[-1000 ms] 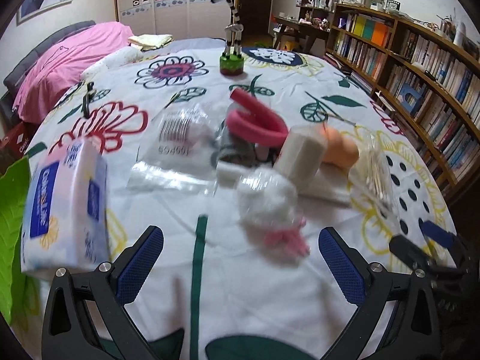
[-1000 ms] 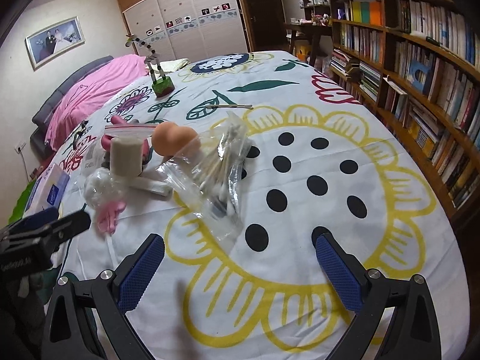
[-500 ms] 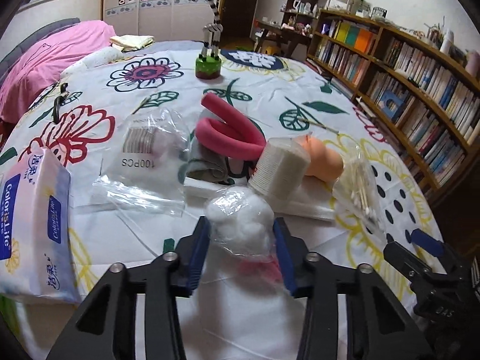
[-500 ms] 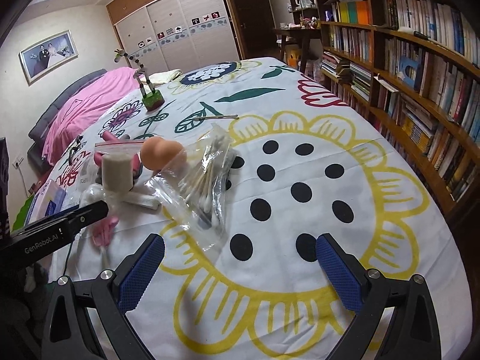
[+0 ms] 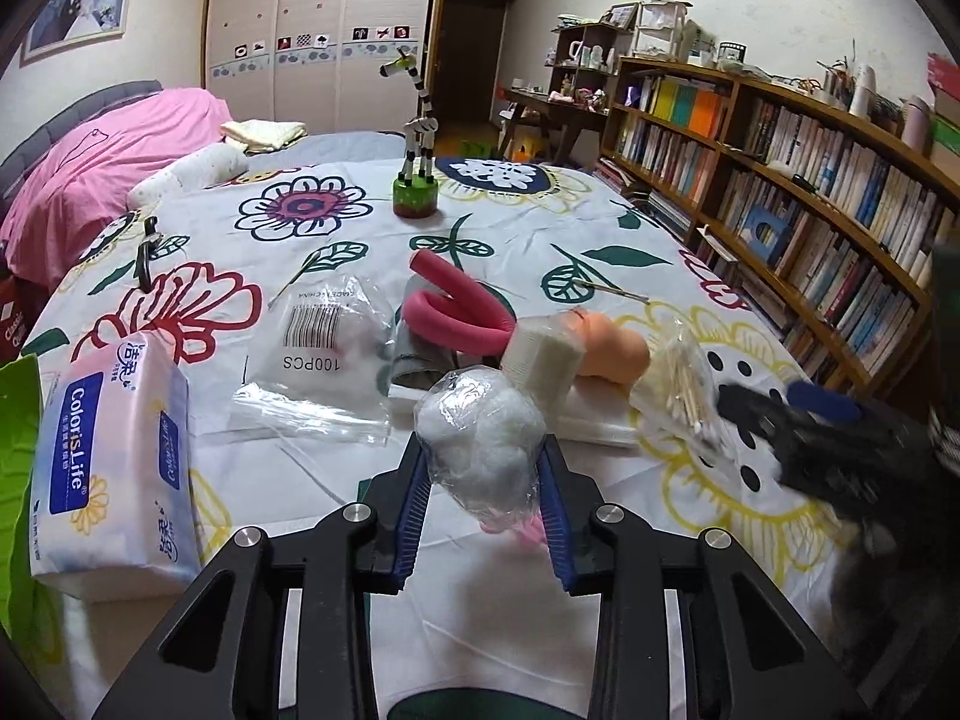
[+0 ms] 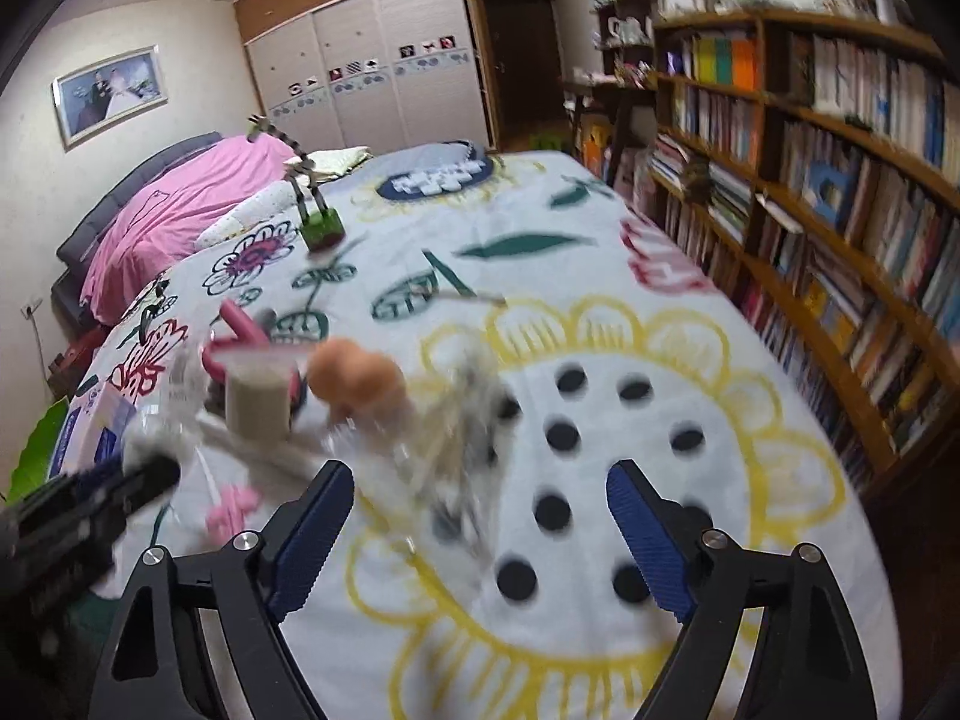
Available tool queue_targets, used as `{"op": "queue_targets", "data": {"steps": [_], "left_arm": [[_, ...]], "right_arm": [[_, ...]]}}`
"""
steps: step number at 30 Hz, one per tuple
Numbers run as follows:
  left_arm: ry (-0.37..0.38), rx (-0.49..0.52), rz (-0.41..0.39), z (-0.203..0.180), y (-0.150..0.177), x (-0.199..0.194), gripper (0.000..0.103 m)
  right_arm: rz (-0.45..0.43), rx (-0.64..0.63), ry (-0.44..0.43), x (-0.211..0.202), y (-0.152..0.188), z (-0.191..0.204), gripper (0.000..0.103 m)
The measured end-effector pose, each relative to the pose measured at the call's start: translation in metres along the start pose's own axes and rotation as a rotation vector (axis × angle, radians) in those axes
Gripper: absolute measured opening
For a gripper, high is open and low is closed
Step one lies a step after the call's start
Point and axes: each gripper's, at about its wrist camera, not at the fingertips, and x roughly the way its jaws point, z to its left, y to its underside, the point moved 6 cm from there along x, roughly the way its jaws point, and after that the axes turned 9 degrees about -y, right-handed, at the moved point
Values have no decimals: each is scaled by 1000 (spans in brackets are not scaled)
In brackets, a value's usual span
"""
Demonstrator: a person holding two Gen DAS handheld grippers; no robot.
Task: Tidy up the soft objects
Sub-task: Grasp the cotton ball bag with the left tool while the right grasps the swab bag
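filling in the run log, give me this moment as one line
left tongs: shut on bag of cotton balls | right tongs: open, above cotton swab bag | tissue pack: untouched

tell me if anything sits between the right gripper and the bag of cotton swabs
Nothing visible does. The right gripper is open, and the bag of cotton swabs lies just ahead of its fingers on the bedspread, though blurred. The peach sponge lies beyond the bag, not in the path.
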Motion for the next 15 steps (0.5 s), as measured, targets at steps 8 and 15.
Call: {"op": "queue_targets", "data": {"steps": [8, 15], "left_arm": [[-8, -13, 9, 5, 5, -2, 35], [-9, -11, 11, 5, 6, -1, 35]], "right_arm": [[54, -17, 24, 41, -14, 7, 79], [88, 11, 26, 47, -2, 0, 45]]}}
